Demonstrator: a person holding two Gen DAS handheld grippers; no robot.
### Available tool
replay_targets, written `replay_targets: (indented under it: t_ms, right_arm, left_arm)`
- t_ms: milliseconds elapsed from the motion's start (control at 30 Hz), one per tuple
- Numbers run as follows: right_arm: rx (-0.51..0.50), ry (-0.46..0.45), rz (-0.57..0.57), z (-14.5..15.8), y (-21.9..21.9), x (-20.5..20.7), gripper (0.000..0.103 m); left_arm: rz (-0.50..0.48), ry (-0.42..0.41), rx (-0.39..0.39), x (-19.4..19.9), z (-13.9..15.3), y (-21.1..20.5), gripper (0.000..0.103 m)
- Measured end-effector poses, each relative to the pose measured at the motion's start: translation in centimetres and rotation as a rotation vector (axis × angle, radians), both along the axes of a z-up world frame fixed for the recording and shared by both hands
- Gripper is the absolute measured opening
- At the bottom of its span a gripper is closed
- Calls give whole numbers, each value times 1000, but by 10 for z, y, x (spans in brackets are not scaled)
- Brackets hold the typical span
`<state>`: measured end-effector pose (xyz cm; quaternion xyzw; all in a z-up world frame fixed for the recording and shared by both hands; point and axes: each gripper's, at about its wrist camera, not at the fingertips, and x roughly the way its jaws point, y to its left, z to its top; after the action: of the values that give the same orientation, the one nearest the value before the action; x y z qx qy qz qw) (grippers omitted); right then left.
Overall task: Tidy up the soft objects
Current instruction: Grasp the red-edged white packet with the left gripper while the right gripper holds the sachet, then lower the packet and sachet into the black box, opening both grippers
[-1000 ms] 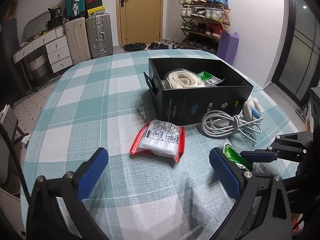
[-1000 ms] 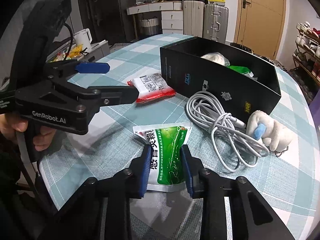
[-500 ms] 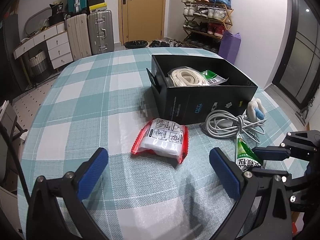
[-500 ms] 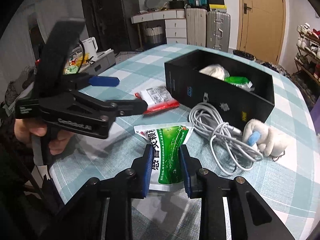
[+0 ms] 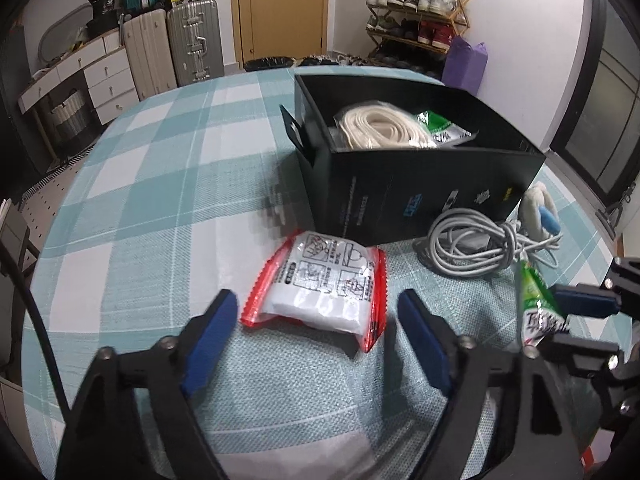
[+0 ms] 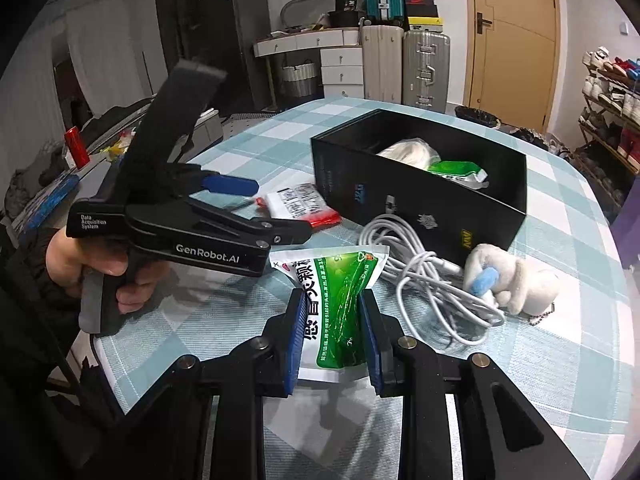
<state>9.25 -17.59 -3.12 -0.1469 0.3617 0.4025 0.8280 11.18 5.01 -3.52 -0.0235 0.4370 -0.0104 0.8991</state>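
Cable [image 5: 474, 242] before box [image 5: 420, 184]

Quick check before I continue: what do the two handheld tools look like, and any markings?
Both are matte black plastic frames with blue finger pads and silver screws. The left tool reads "GenRobot.AI" and "Data Acquisition System" in white, held by a bare hand. The right tool shows no lettering.

Green pouch [image 6: 338, 312] btm hidden btwn right tongs [image 6: 333, 344]

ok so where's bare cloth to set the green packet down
Bare tablecloth lies left of the black box and red packet. Right of that packet it is crowded: cable, plush toy, green packet in the right tool.
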Motion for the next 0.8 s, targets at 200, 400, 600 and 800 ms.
replay_targets:
  t_ms: [200,400,600,800]
  right_arm:
    - [4,-2,-13,1,-4,3,26]
    - [7,-9,-19,2,-4,3,26]
    - [26,-25,-25,7,-5,2,26]
    - [62,-54,-43,18,-9,2,26]
  left_arm:
    - [-33,-15,-2,-3,1,-5,52]
    - [-38,-28,-19,-11,5,-6,47]
    - [-31,-67,-67,-27,16,-3,47]
    - [-29,-127,-91,-45,39,-4,47]
